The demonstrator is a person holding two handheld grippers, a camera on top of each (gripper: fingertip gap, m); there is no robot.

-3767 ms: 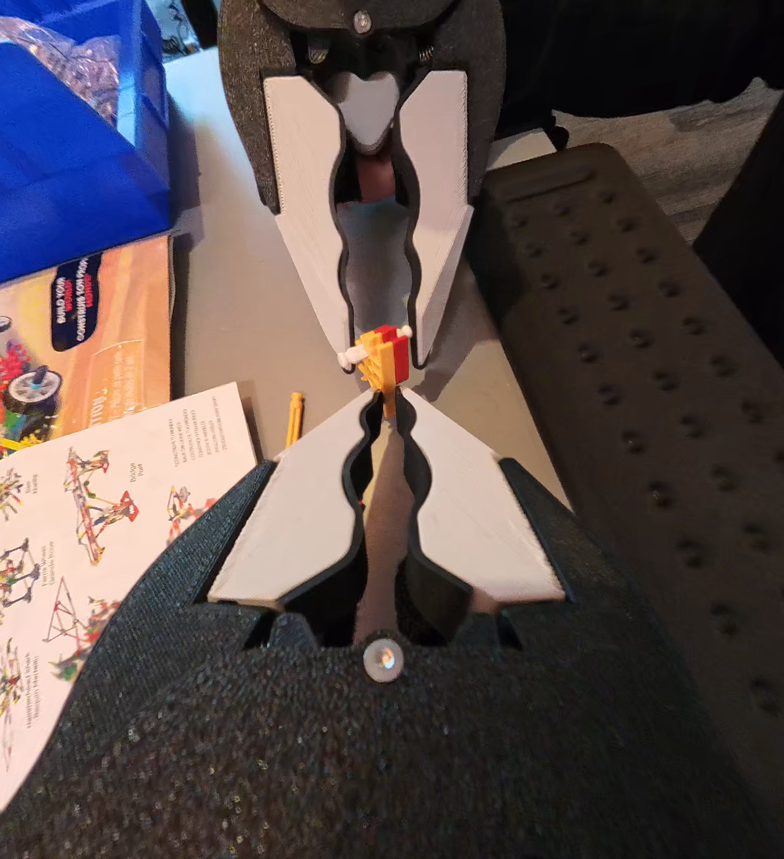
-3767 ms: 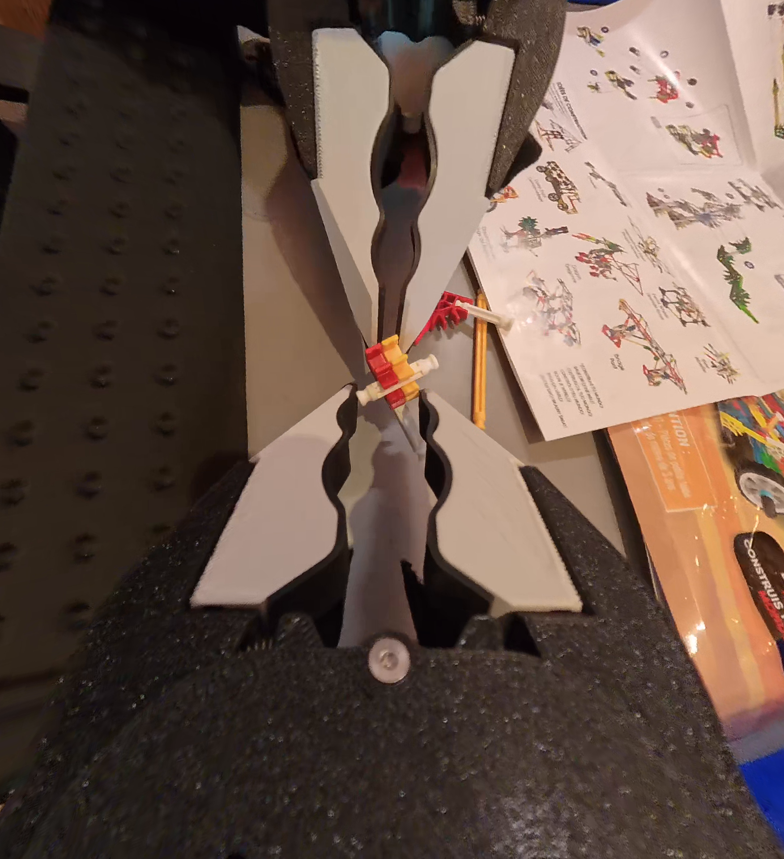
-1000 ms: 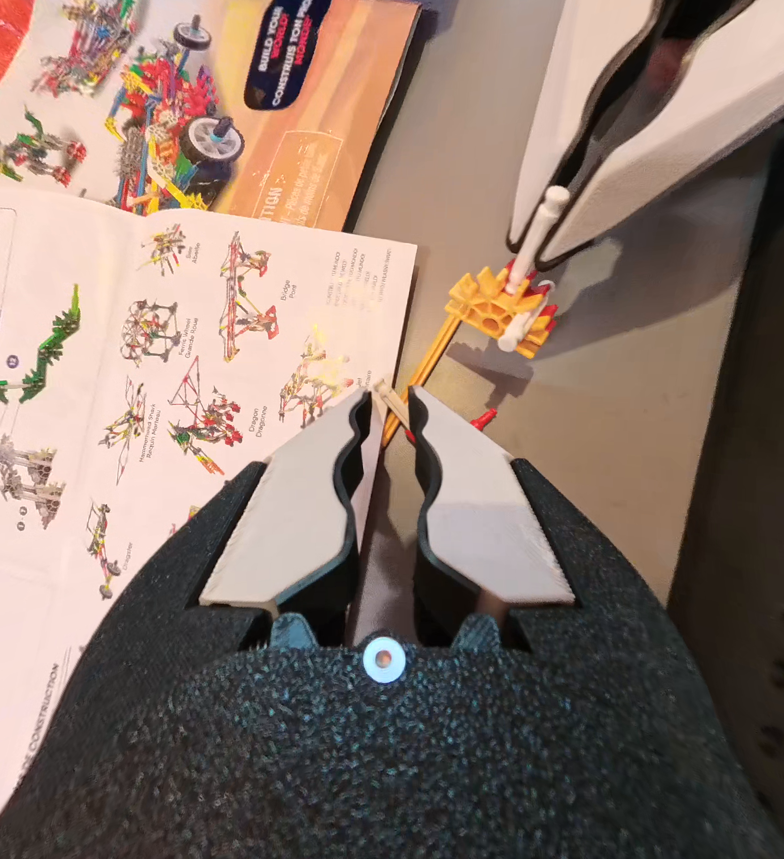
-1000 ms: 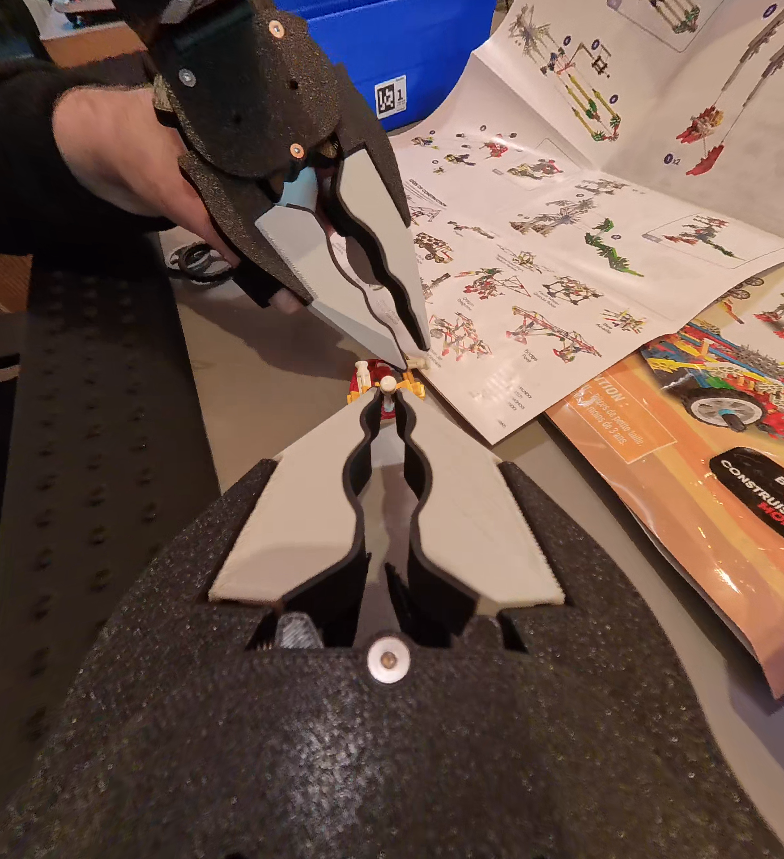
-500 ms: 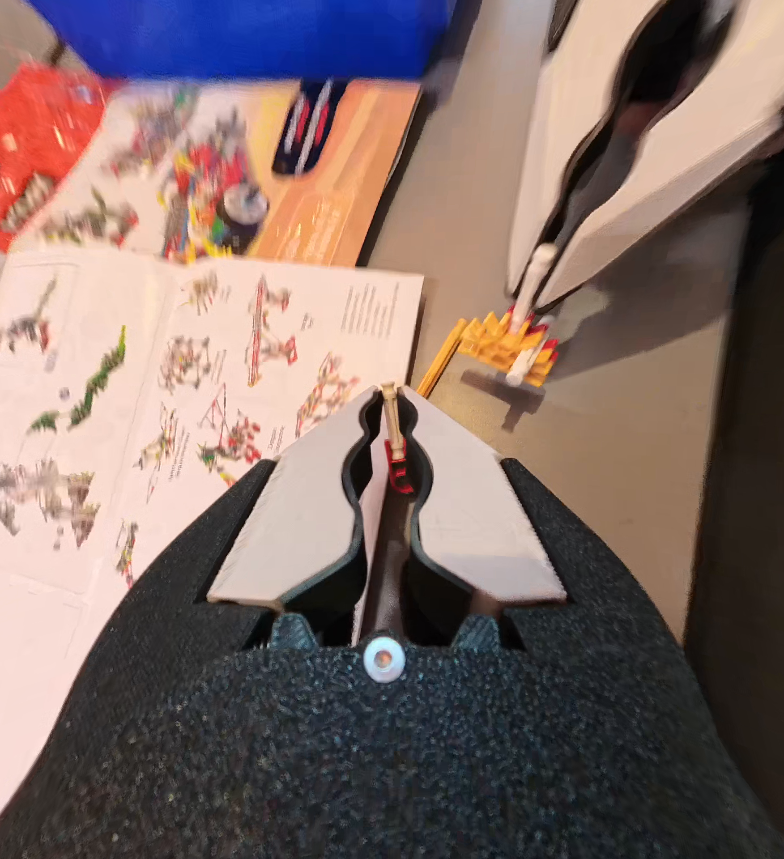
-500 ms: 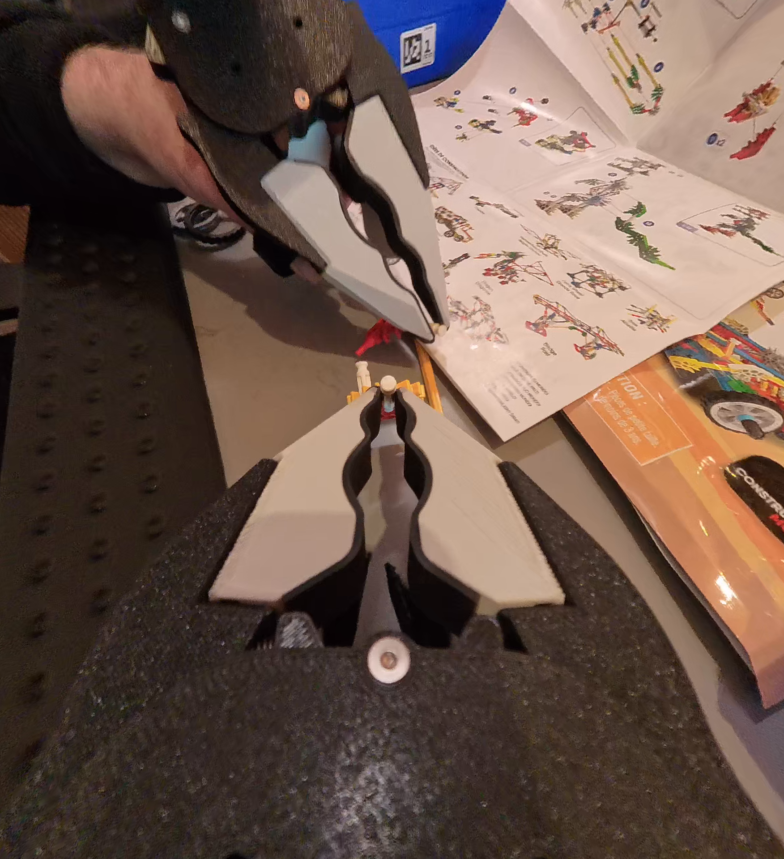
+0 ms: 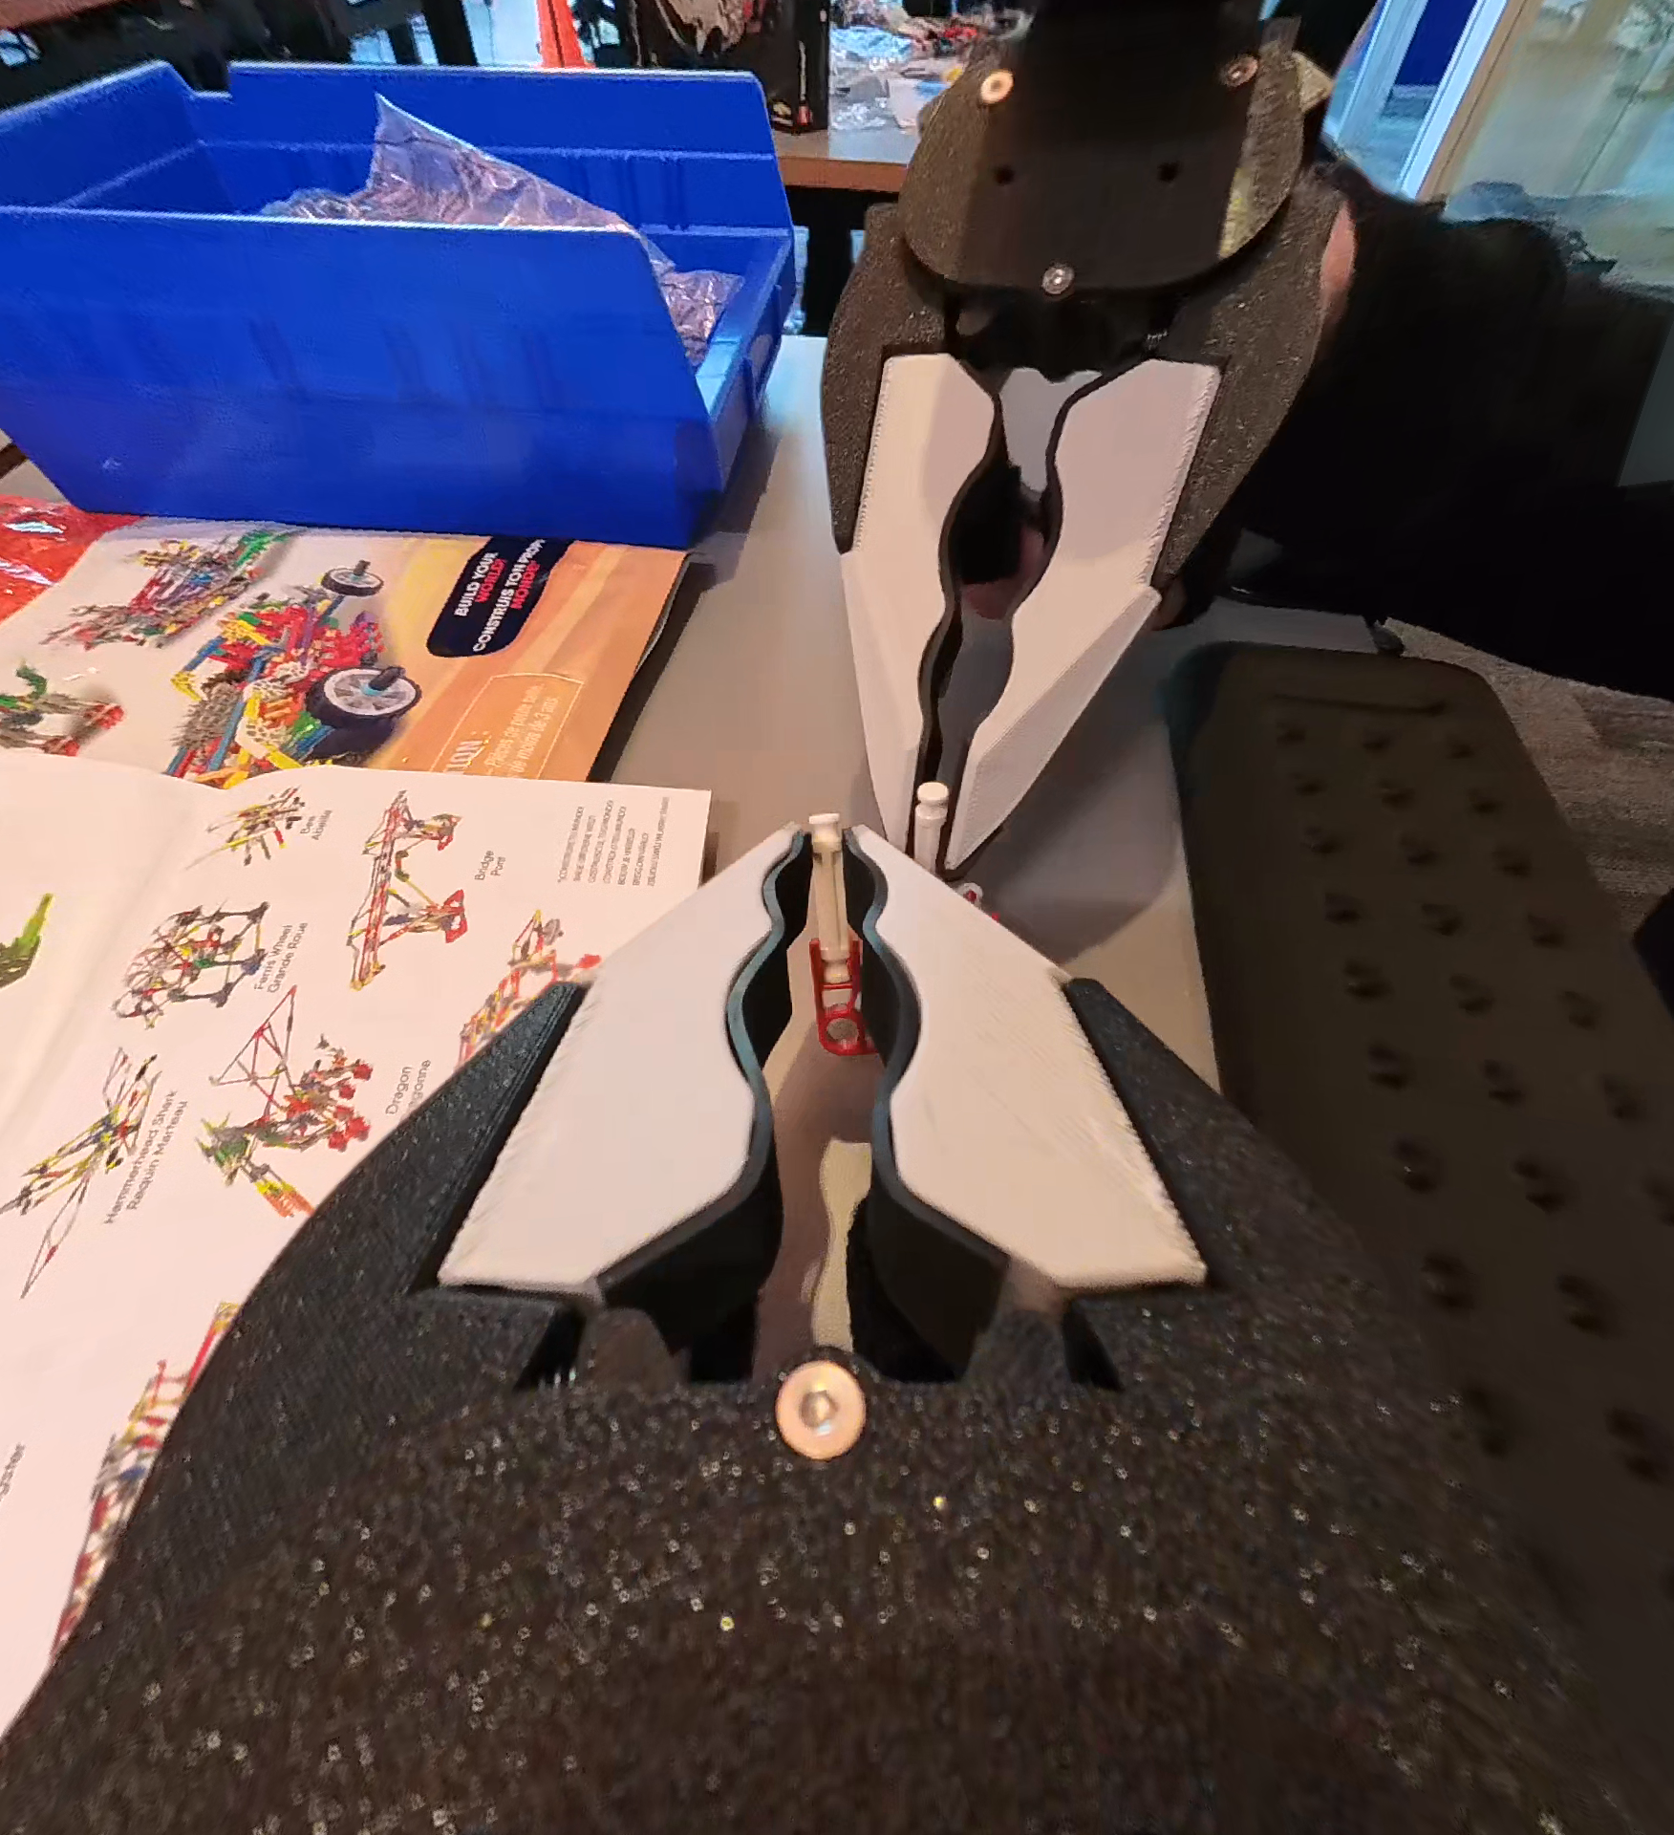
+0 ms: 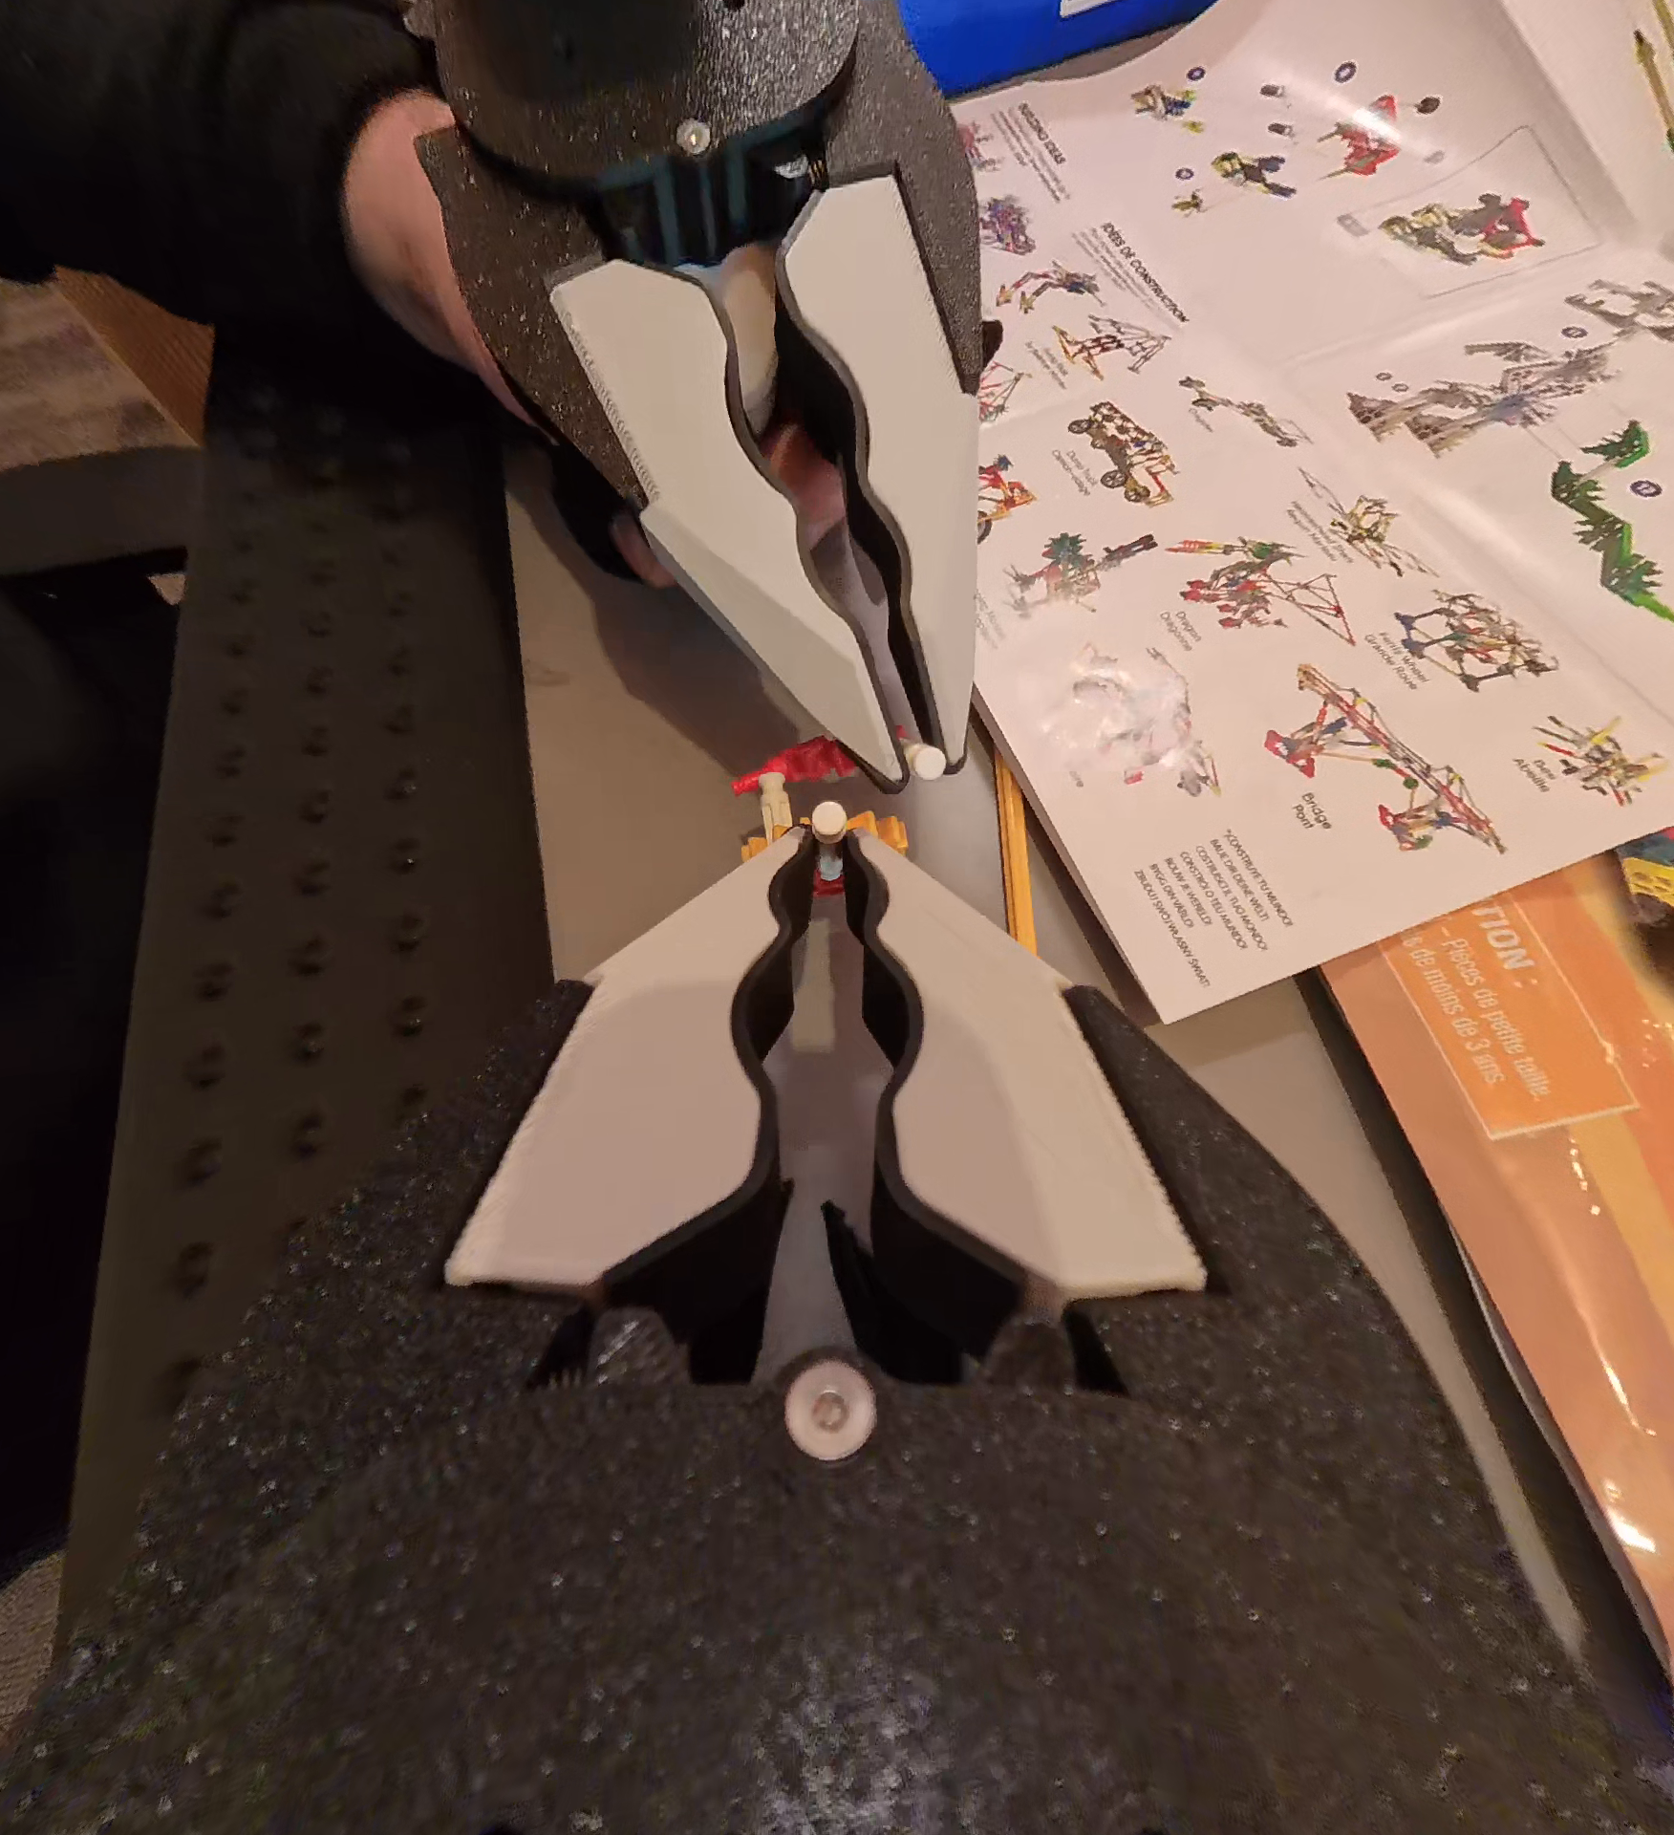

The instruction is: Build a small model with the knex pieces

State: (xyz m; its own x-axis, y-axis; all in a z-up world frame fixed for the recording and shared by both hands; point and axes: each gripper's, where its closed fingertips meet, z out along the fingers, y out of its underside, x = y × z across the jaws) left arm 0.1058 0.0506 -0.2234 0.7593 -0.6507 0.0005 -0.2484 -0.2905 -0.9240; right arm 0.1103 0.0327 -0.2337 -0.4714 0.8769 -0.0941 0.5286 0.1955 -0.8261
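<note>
Paper covered the left of the grey table (image 7: 764,645): an open instruction sheet (image 7: 317,943), with an orange booklet (image 7: 535,675) and a blue bin (image 7: 317,397) behind it, probably kept open within sight for reference

Right of the sheet's corner, the left tongs (image 7: 825,839) were clamped together on a white rod (image 7: 825,884). They pinched it just under its top knob, so the red connector (image 7: 841,1003) on its lower end hung between the fingers, seemingly to leave that end free

Just beyond, tip to tip but apart, the right tongs (image 7: 924,844) pointed steeply down, closed on a second white rod (image 7: 930,809) held upright. In the right wrist view that rod rose from a yellow connector cluster (image 8: 878,829) resting on the table, so the grip looked meant to steady the cluster there. A loose red connector (image 8: 803,760) and a yellow rod (image 8: 1012,854) lay near both sets of tips

Farthest right ran a black dimpled mat (image 7: 1458,993)
</note>
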